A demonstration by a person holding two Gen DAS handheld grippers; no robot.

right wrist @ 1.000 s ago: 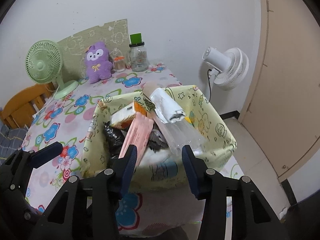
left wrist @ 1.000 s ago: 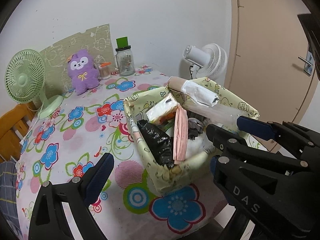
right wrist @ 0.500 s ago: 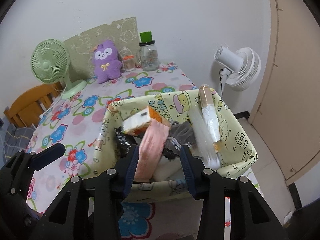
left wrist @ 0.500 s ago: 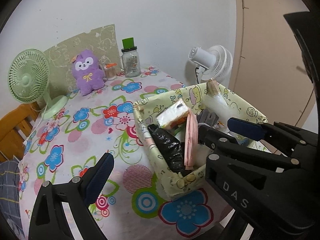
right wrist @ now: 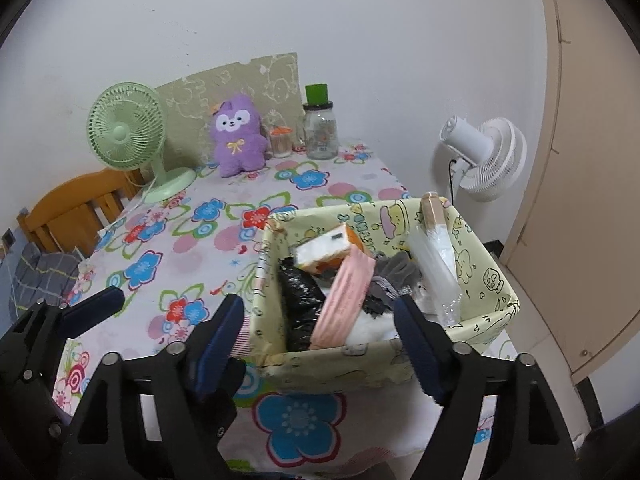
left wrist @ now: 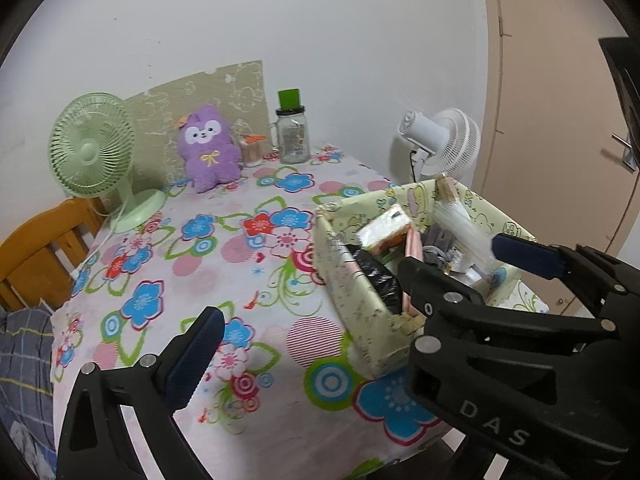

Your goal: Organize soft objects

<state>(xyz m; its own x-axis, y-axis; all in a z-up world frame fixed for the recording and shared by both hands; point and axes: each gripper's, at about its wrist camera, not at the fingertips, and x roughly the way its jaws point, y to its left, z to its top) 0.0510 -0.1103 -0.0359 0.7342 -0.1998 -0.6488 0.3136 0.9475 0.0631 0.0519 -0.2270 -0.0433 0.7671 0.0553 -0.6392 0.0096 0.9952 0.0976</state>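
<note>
A pale green fabric basket [right wrist: 332,368] [left wrist: 360,304] stands at the near right corner of the flowered table. In it lie a tissue pack [right wrist: 328,250], a pink pack [right wrist: 346,300], a black bag [right wrist: 298,304], a grey cloth [right wrist: 394,276] and a clear film roll [right wrist: 434,256]. A purple plush toy [right wrist: 238,136] [left wrist: 208,150] sits at the table's far edge. My right gripper [right wrist: 320,344] is open and empty just before the basket's near wall. My left gripper [left wrist: 352,292] is open and empty, left of the basket.
A green desk fan [right wrist: 128,132], a glass jar with a green lid [right wrist: 320,128] and a small container [right wrist: 280,142] stand at the back. A white fan [right wrist: 484,152] stands beside the table on the right, by a door. A wooden chair [right wrist: 72,208] is on the left.
The film roll has dropped from lying across the basket's top to resting inside along its right wall. My right gripper's jaws have opened wider. Both views have drawn back slightly.
</note>
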